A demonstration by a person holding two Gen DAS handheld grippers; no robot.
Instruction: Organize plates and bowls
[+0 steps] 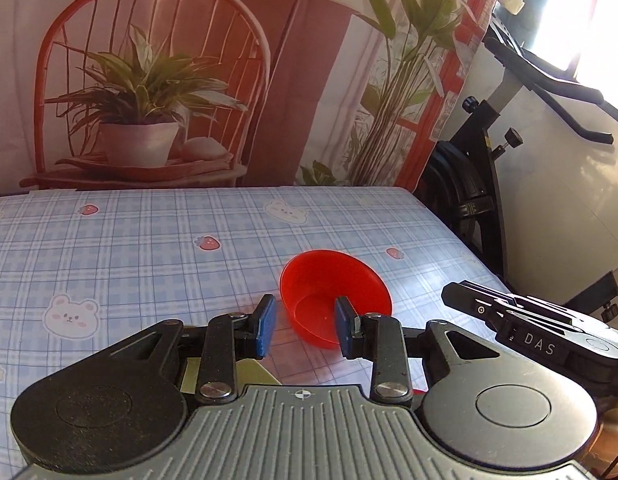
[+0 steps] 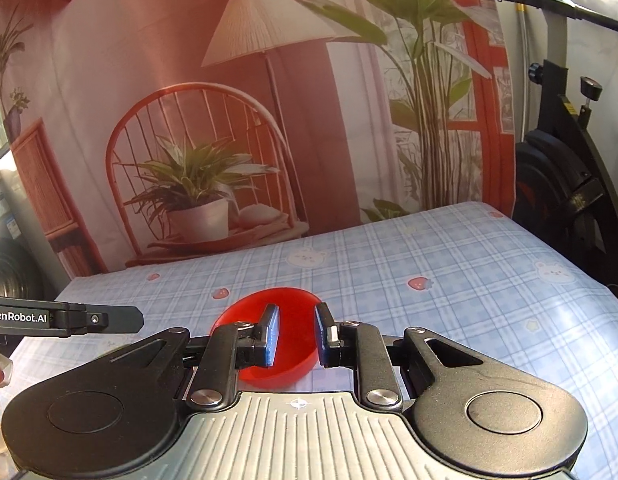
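Note:
A red plastic bowl [image 1: 333, 292] sits on the blue checked tablecloth [image 1: 149, 248], tilted toward me. My left gripper [image 1: 305, 326] is open, its right fingertip inside the bowl's near rim and its left fingertip outside it. In the right wrist view the red bowl [image 2: 265, 316] lies just behind my right gripper [image 2: 297, 334], which is open with nothing held; both pads stand in front of the bowl. The right gripper's body [image 1: 541, 332] shows at the right of the left wrist view, the left gripper's arm [image 2: 65, 318] at the left of the right wrist view.
A printed backdrop [image 1: 189, 80] with chair, plant and lamp hangs behind the table. An exercise bike [image 1: 509, 152] stands past the table's right edge. The tablecloth [image 2: 469, 280] stretches right and back.

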